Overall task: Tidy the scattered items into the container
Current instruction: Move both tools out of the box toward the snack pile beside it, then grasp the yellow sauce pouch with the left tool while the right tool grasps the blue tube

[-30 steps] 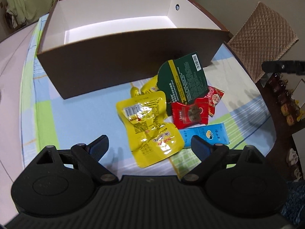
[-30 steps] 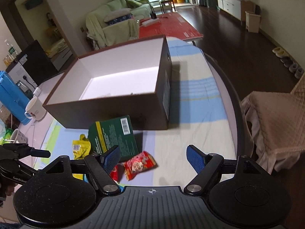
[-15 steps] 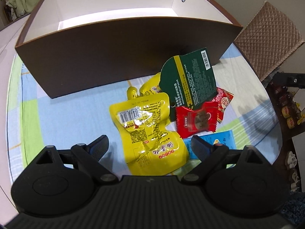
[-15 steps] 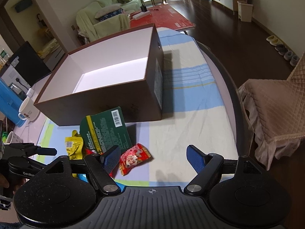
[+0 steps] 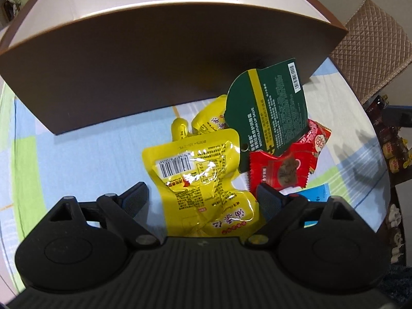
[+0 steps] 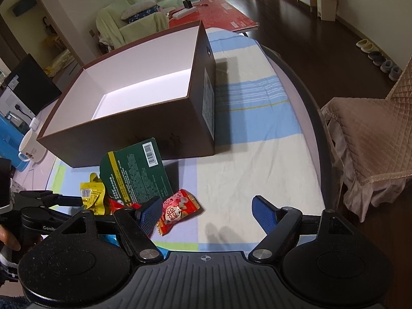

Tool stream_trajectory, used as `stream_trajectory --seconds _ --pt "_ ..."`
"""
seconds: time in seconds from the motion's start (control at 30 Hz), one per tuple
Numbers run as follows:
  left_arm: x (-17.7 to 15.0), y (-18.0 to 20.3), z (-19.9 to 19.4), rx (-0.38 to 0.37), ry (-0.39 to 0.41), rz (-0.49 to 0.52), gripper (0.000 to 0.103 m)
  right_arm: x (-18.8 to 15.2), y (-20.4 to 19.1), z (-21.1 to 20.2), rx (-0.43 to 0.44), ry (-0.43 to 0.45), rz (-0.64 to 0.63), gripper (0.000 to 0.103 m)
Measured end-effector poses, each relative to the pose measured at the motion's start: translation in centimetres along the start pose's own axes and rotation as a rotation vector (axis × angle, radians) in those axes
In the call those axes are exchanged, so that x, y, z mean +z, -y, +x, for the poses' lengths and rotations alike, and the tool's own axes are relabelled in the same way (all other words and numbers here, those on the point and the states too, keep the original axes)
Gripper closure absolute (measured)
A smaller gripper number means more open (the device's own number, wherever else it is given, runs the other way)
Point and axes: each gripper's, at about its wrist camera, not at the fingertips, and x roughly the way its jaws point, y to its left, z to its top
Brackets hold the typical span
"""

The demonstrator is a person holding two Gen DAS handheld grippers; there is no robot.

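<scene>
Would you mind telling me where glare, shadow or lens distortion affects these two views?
Left wrist view: glare streaks the yellow pouch, blotting parts of its print; the fisheye bows the brown box rim into an arc, and its near wall sits in shade. Right wrist view: the box floor is washed out white, the box casts a shadow on the tablecloth, and the table edge curves.

Item count on the tablecloth, both wrist views.
One brown box; two yellow pouches, a large one and a smaller one behind it; one green lip-salve card; two red snack packets; one blue packet; one white mug.
</scene>
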Motion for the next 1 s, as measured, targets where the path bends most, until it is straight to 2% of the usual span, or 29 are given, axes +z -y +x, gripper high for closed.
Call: stream_trajectory --seconds 0.1,0.2,0.3,0.53,0.77,1.0 --pt "-0.1 -0.3 0.2 -0.021 -0.002 -0.015 0.020 -0.1 -0.2 0.3 0.004 -0.009 0.000 0.024" --pt "-0.2 -0.1 0.0 -0.023 0.010 0.010 0.028 -0.3 -0.5 0.4 0.006 -0.016 -0.008 0.024" --pt "-0.6 -0.5 -0.5 -0.036 0.015 0.005 0.028 -0.5 -0.8 0.3 0.010 -0.018 -0.026 0.024" --pt "-2.2 -2.6 -3.7 -0.013 0.049 0.014 0.029 -1.6 -1.1 0.0 0.024 -0.029 -0.087 0.024" --pt "-3.8 -4.2 -5.7 0.022 0.057 -0.017 0.029 -3.3 -4.4 -0.1 0.151 -0.053 -0.320 0.024" --pt "-4.5 -4.2 -6.5 0.013 0.078 -0.030 0.029 -4.4 -9.0 1.2 0.291 -0.113 -0.547 0.024"
